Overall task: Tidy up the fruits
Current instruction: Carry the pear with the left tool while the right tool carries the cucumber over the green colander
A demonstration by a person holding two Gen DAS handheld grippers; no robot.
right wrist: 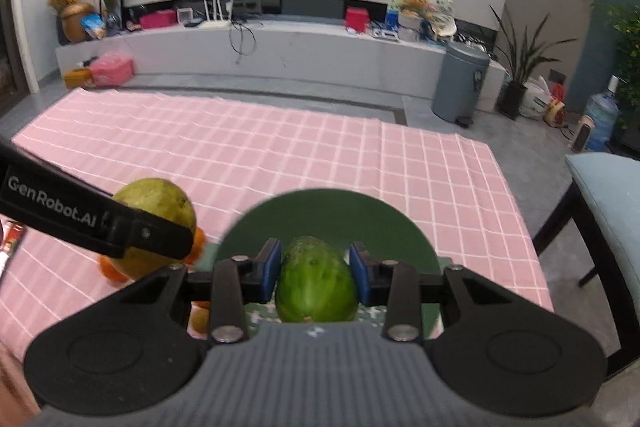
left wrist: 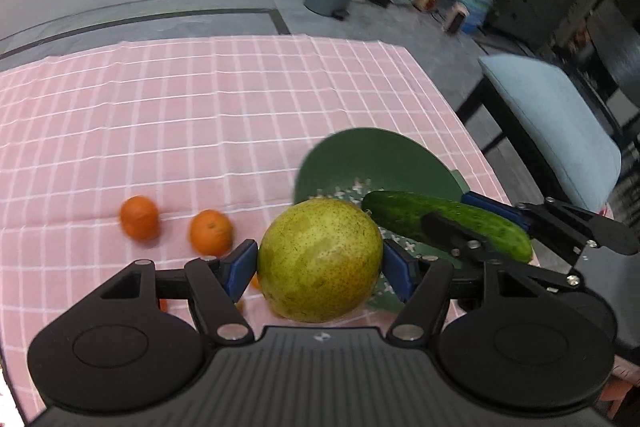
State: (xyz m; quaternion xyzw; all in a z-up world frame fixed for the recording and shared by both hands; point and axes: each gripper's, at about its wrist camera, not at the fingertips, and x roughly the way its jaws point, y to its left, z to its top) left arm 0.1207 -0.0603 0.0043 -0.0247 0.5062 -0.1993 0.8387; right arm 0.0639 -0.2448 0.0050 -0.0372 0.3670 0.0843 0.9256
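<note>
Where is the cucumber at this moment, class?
The cucumber is clamped in the right gripper, held over the green bowl near the table's right edge, just right of the pear in the left gripper.

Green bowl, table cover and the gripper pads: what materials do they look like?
Green bowl: probably plastic, matte, uniform colour, thin rim, white cut-out pattern in its base.
Table cover: woven cloth, pink check, visible fold creases.
Left gripper pads: blue, matte, likely rubber or foam; they press the pear.
</note>
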